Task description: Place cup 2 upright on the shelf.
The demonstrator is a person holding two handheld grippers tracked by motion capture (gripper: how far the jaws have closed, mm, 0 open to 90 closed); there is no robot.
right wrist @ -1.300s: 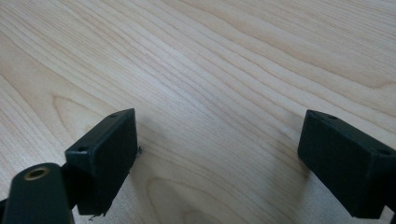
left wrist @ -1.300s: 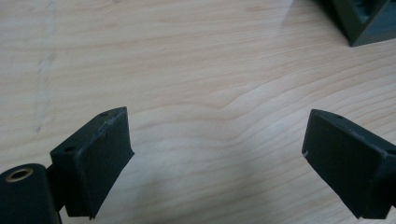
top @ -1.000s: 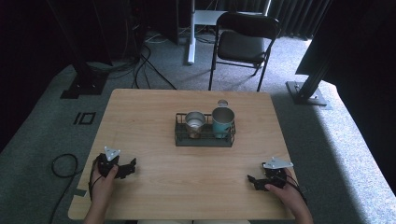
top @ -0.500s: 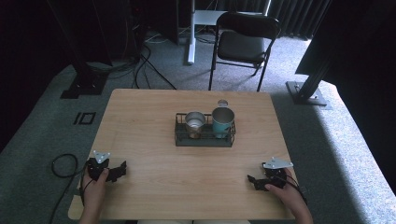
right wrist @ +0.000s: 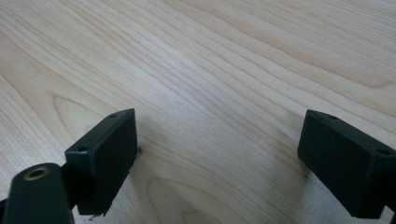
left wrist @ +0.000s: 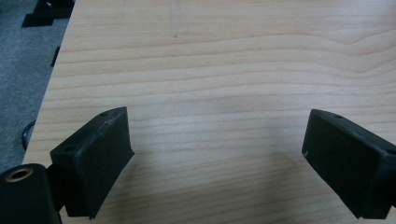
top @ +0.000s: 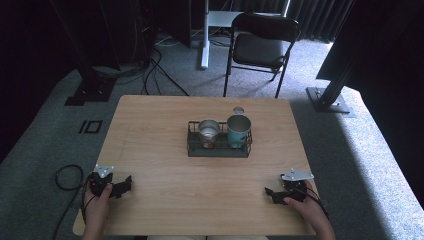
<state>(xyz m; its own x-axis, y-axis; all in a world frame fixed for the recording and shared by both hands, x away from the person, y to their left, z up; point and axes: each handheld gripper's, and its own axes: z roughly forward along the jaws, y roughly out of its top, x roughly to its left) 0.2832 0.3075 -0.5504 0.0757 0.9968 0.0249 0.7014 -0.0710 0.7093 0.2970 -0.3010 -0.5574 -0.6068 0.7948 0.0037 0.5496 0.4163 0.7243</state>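
Note:
A dark wire basket (top: 220, 150) stands at the middle of the wooden table (top: 165, 130). In it sit a steel cup (top: 208, 130) on the left and a taller teal cup (top: 238, 129) on the right. My left gripper (top: 126, 186) rests on the table near its front left corner, far from the basket. In the left gripper view the left gripper (left wrist: 217, 154) stands open over bare wood. My right gripper (top: 270, 194) lies near the front right corner. The right gripper view shows the right gripper (right wrist: 219, 154) open too, with nothing between the pads.
A small round lid (top: 238, 110) lies on the table just behind the basket. A black folding chair (top: 262, 45) stands beyond the far edge. Cables (top: 65, 177) trail on the grey carpet at the left, and stand bases sit at both sides.
My left hand and its gripper have slid left and slightly back toward the table's front left corner. The right gripper has stayed put.

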